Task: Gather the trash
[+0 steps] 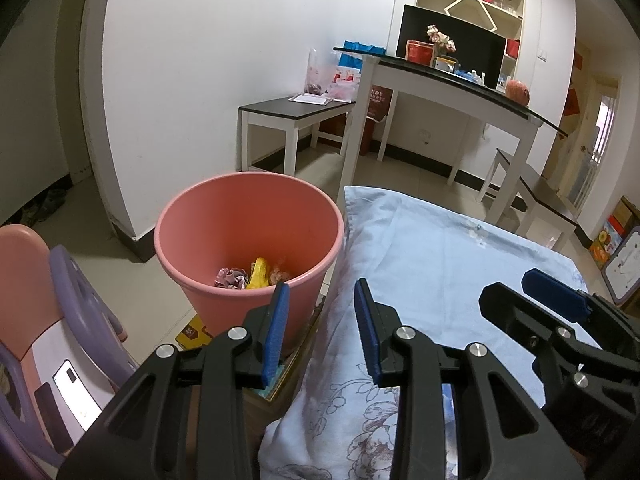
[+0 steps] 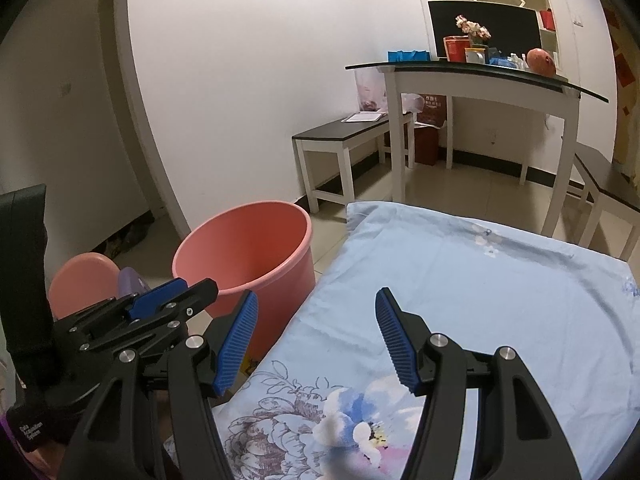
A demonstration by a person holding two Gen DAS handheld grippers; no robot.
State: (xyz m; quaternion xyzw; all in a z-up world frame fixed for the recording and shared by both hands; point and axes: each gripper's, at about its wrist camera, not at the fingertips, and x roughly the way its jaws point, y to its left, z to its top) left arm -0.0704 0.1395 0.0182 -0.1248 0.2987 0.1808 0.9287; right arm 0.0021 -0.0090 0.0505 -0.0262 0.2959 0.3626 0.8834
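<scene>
Trash (image 1: 256,276) lies in the pink bin (image 1: 248,216); with both claws, left (image 1: 322,328) and right (image 2: 316,340), apart and empty, scan the cloth (image 2: 480,300) for leftovers.

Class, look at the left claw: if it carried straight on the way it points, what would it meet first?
Probably the near rim of the pink bin, beside the blue sheet; the open left claw straddles both, so depth is uncertain.

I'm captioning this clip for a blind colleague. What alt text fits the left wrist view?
The open, empty left gripper hovers between a pink bin holding crumpled wrappers and a pale blue floral cloth. The right gripper sits over the cloth at right; a white table stands behind.
</scene>
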